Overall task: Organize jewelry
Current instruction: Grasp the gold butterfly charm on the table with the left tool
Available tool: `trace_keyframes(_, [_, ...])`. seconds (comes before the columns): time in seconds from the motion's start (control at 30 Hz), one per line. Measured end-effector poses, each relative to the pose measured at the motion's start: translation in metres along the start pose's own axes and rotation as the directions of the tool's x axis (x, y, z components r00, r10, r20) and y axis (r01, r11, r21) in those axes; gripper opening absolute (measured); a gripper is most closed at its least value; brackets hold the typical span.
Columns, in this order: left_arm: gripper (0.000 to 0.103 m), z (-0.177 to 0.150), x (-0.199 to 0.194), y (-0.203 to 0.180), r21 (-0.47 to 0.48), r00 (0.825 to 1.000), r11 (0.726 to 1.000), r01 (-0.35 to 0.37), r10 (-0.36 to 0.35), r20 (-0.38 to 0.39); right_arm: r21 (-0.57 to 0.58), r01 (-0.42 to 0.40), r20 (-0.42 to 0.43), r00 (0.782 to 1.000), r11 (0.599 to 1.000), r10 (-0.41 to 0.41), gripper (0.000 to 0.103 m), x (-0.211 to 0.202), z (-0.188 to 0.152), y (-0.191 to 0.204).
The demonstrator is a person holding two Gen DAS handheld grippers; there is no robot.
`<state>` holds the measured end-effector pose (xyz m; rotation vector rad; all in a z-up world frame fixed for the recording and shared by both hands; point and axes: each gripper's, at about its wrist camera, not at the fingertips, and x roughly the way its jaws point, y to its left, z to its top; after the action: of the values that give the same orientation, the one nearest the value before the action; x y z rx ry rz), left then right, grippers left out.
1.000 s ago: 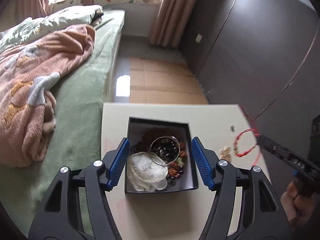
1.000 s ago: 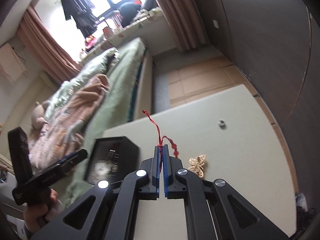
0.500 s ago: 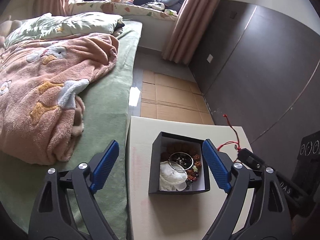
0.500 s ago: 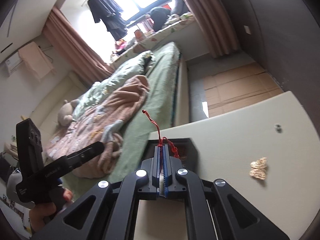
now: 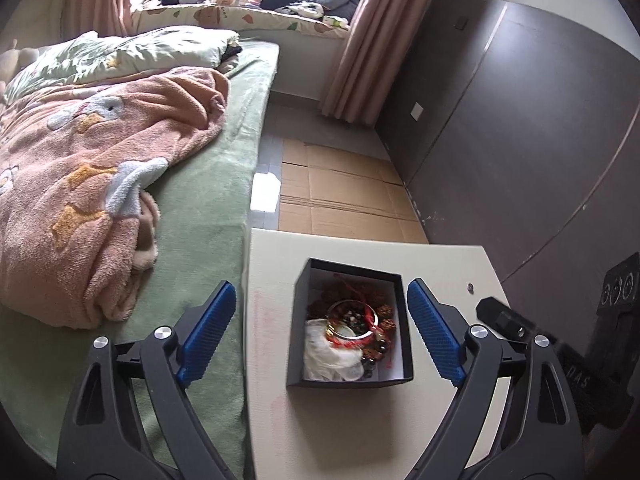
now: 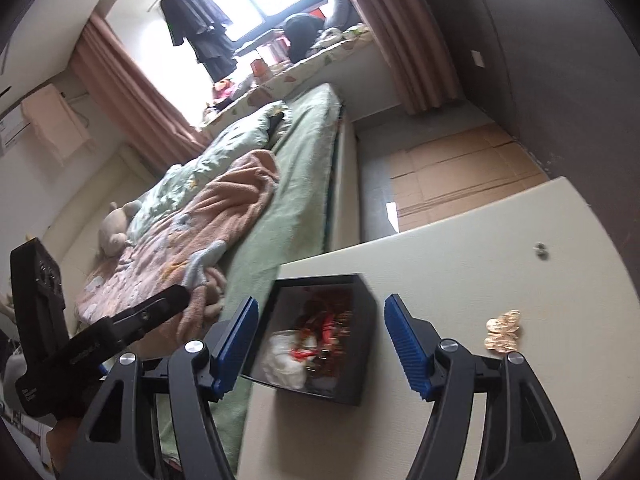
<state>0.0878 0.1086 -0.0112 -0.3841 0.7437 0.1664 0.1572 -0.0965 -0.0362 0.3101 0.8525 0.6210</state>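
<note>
A black open box [image 5: 298,336] [image 6: 368,344] sits on the cream table [image 5: 360,432] [image 6: 460,272]. It holds beaded bracelets, a clear bangle [image 5: 352,322], a white cloth [image 5: 324,354] and the red string bracelet [image 5: 370,320] [image 6: 324,326] lying on top. My left gripper [image 5: 322,330] is open, above and in front of the box. My right gripper [image 6: 320,344] is open and empty over the box. A gold butterfly piece [image 6: 502,330] lies on the table right of the box.
A small metal stud [image 5: 471,288] [image 6: 541,249] lies at the table's far right. A bed with green sheet [image 5: 192,216] and pink blanket [image 5: 80,184] borders the table's left edge. A dark wall panel [image 5: 520,140] stands on the right.
My right gripper moved left over the box and opened, and the red string bracelet dropped into the box. My left gripper rose and pulled back and opened wider.
</note>
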Motion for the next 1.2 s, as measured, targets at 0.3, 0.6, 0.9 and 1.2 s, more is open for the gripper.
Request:
trace_keyframes(0.3, [0.087, -0.015, 0.014, -0.050, 0.104, 0.999, 0.994, 0.032, -0.028, -0.042, 0.051, 0.076, 0.034, 0.996, 0.996, -0.078, 0.074, -0.029, 0.012, -0.039])
trace_keyframes(0.6, [0.096, -0.022, 0.022, -0.085, 0.146, 0.999, 0.988, 0.041, -0.036, -0.035, 0.057, 0.156, 0.050, 0.986, 0.986, -0.159, 0.096, -0.051, 0.023, -0.071])
trace_keyframes(0.9, [0.097, -0.024, 0.036, -0.132, 0.199, 0.996, 0.978, 0.054, -0.040, -0.076, 0.144, 0.179, 0.038, 0.982, 0.973, -0.186, 0.095, -0.071, 0.029, -0.116])
trace_keyframes(1.2, [0.097, -0.031, 0.063, -0.174, 0.247, 0.981, 0.966, 0.073, -0.025, -0.191, 0.212, 0.193, 0.017, 0.979, 0.958, -0.201, 0.095, -0.085, 0.033, -0.156])
